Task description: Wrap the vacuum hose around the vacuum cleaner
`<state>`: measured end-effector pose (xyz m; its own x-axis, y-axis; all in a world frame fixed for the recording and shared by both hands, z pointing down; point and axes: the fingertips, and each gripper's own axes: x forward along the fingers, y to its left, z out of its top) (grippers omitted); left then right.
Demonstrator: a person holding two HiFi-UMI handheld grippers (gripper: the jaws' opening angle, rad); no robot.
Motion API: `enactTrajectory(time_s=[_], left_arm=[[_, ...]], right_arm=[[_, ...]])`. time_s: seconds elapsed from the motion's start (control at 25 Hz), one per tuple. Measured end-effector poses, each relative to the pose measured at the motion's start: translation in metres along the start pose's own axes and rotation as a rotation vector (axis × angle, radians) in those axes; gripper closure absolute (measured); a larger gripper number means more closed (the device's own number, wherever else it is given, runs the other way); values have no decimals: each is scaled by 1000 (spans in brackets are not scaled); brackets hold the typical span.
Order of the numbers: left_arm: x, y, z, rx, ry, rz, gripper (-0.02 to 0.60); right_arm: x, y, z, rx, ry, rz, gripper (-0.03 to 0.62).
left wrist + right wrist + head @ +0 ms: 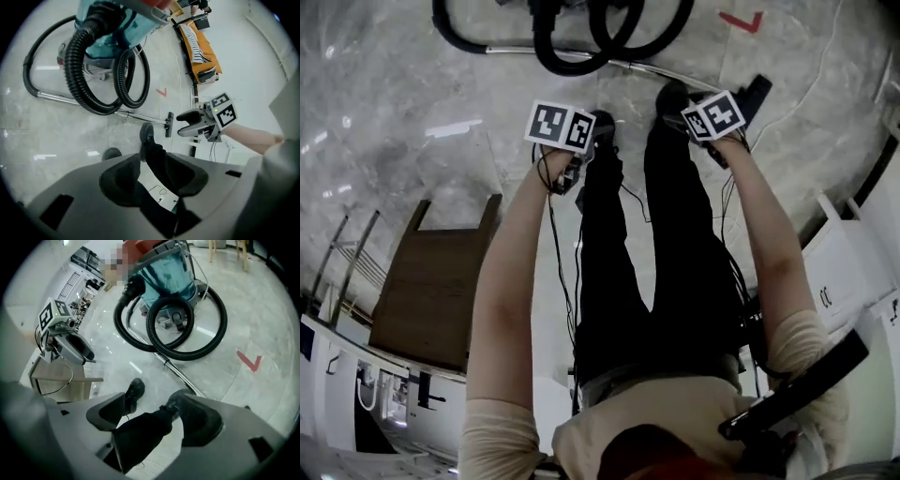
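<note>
Eyes on the vacuum hose (74, 65): down on the marble floor (262, 324), coiled in black loops right against the base of the teal vacuum cleaner (171, 275). Trailing out of the loops, a metal wand (140, 116), ending in a floor nozzle (169, 124) near the person's shoes (133, 392). Red mark (248, 361) just beside the coil. Well apart from all that, up over the legs: left hand-held gripper (154, 176) with jaws apart, clamping nothing. Right hand-held gripper (150, 413) likewise spread wide, gripping nothing, only a trouser leg showing through the gap.
</note>
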<state>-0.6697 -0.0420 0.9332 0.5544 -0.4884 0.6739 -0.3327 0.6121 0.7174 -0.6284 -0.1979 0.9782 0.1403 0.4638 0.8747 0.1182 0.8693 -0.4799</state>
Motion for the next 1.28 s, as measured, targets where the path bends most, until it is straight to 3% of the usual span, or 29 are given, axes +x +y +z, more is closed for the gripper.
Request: enactTrajectory(time_s=[0.08, 0.24, 0.4, 0.52, 0.64, 0.8, 0.88, 0.96, 1.04, 1.16, 1.28], left_arm=[[-29, -3, -11, 12, 3, 64, 405], [-68, -24, -75, 27, 42, 171, 405], [-96, -54, -125, -42, -6, 198, 405], [-124, -80, -131, -54, -58, 200, 405], [-155, -127, -105, -37, -179, 164, 405], [-192, -181, -68, 14, -301, 137, 405], [-219, -205, -53, 62, -361, 135, 405], [-258, -243, -36, 143, -458, 122, 405], [-308, -293, -27, 266, -571, 112, 405], [-376, -347, -29, 441, -702, 116, 405], [-421, -357, -46, 554, -755, 183, 405]], right_arm=[[-29, -3, -7, 24, -6, -25, 232], [-90, 4, -33, 68, -35, -53, 232], [-165, 4, -44, 62, -96, -139, 232], [-222, 16, -24, 116, -258, -118, 233], [-286, 47, 3, 217, -481, 4, 233], [-364, 114, 40, 274, -717, 204, 233], [-406, 161, 69, 298, -847, 420, 232], [-453, 214, 96, 301, -954, 709, 232], [-489, 262, 107, 237, -982, 863, 233], [-526, 322, 111, 86, -977, 907, 235], [-550, 373, 106, -58, -963, 907, 235]])
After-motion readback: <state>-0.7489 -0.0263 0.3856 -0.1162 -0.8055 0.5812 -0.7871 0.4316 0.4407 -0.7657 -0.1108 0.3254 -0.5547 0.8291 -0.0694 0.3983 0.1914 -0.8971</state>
